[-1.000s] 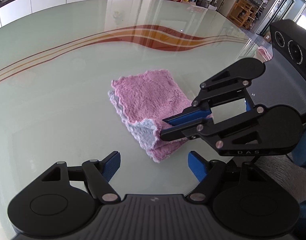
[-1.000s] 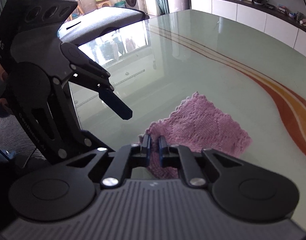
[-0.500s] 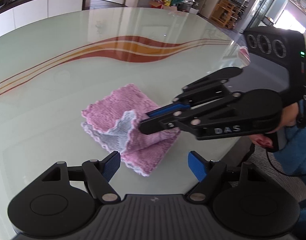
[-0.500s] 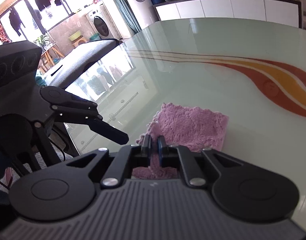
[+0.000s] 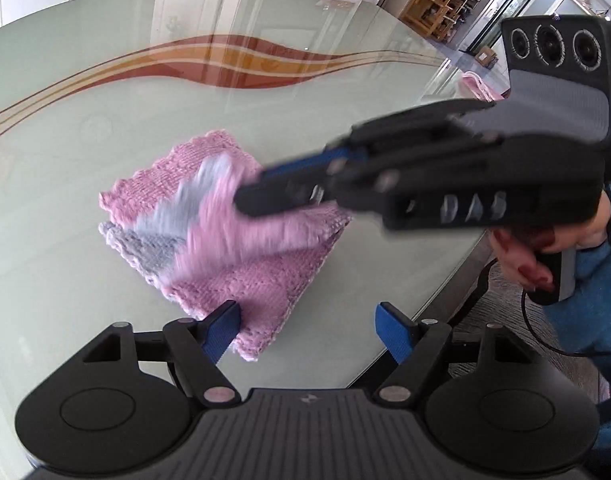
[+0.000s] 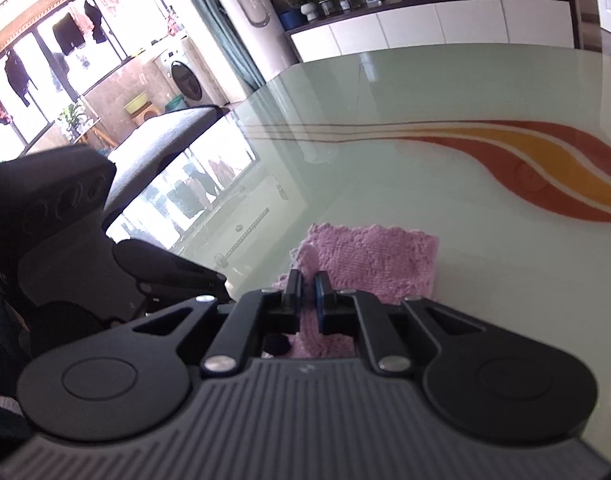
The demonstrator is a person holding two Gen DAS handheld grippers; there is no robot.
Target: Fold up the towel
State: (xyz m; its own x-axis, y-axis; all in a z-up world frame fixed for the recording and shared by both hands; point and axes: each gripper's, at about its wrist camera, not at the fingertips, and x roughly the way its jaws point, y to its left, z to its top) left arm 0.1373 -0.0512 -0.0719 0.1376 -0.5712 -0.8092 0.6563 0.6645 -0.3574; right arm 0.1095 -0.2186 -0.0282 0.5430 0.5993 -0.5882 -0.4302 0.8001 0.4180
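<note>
A pink knitted towel [image 5: 241, 268] with a pale grey underside lies folded near the front edge of the glass table [image 5: 85, 140]. My right gripper [image 5: 245, 200] reaches in from the right, blurred, shut on a raised fold of the towel and holding it over the rest. In the right wrist view pink cloth is pinched between the right gripper [image 6: 308, 280] fingers, with the flat towel [image 6: 377, 260] just beyond. My left gripper [image 5: 307, 326] is open, its left pad [image 5: 223, 326] over the towel's near corner, nothing between its fingers.
The table edge [image 5: 433, 312] curves close on the right, with carpet below. A person's hand [image 5: 525, 256] and blue sleeve hold the right gripper's handle. An orange and red wave pattern [image 5: 233, 64] crosses the glass. White cabinets [image 6: 445, 28] stand beyond the far side.
The right gripper has carried the pinched towel fold further left across the towel, showing more grey underside. The left gripper has moved closer, its left pad now over the near corner.
</note>
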